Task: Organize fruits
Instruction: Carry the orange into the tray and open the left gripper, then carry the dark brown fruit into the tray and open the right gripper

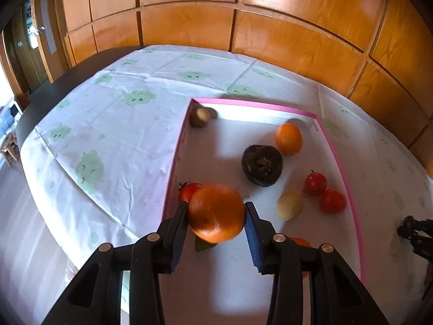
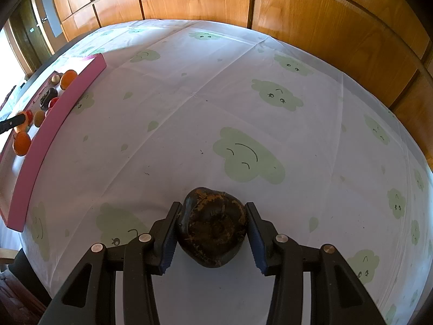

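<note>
Orange fills the gap between the jaws of my left gripper (image 1: 216, 207): both ridged pads press on a big orange (image 1: 216, 212), which I hold above the white floor of the pink-rimmed tray (image 1: 335, 146). Peeking out just behind the orange, by the left pad, is a red tomato (image 1: 188, 191) near the tray's left wall. A green leaf (image 1: 204, 245) shows below the fruit. Further out on the tray floor lie a pale yellowish fruit (image 1: 289, 205), two more tomatoes (image 1: 315, 183) side by side near the right wall, a dark wrinkled fruit (image 1: 262, 165) in the middle, a smaller orange (image 1: 288, 138) just behind it, and a brown kiwi-like fruit (image 1: 199, 117) in the far left corner. Part of another orange fruit (image 1: 301, 241) shows behind my right finger.

My right gripper (image 2: 212, 223) pinches a dark, rough-skinned fruit (image 2: 212, 228), both pads against its sides, over the tablecloth (image 2: 243, 94) printed with green clouds. It sits well apart from the tray, whose pink wall (image 2: 54, 124) runs along the far left of this view. Wooden panels (image 2: 324, 21) rise behind the table.
</note>
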A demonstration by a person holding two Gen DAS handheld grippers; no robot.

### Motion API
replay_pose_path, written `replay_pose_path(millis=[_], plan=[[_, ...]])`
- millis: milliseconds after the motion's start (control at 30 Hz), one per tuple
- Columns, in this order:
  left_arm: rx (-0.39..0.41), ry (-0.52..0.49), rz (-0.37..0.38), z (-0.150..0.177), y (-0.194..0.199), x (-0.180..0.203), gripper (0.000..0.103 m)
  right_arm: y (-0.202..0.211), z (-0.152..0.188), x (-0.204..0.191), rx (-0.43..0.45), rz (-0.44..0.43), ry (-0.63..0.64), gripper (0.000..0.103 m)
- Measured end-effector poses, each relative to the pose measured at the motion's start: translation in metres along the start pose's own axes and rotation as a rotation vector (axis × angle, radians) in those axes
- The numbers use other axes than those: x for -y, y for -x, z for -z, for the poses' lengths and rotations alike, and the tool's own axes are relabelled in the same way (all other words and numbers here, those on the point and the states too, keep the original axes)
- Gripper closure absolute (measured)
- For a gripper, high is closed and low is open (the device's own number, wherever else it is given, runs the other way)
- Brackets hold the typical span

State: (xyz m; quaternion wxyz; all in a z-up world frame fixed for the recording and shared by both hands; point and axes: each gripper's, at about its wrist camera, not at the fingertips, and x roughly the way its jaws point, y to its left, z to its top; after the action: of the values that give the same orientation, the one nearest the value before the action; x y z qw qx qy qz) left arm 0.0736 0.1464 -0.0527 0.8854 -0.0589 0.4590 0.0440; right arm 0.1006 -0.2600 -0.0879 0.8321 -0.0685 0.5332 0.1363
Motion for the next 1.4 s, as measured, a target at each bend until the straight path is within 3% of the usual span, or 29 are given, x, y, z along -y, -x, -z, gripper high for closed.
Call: replay_pose_path(millis=[433,733,1400], plan=[[0.101,0.022,-0.027,-0.001,0.035,0.001,0.048,0.001,-0.001,-0.001,0.0,0.008,-0.005,0.056],[0.156,-0.001,0.011,0.008,0.063,0.013,0.048,0.0,-0.001,-0.002,-0.003,0.017,-0.005,0.056],[0.149,0.022,0.033,0.026,0.072,0.011,0.046,0.001,0.002,-0.006,0.0,0.049,-0.031,0.057]])
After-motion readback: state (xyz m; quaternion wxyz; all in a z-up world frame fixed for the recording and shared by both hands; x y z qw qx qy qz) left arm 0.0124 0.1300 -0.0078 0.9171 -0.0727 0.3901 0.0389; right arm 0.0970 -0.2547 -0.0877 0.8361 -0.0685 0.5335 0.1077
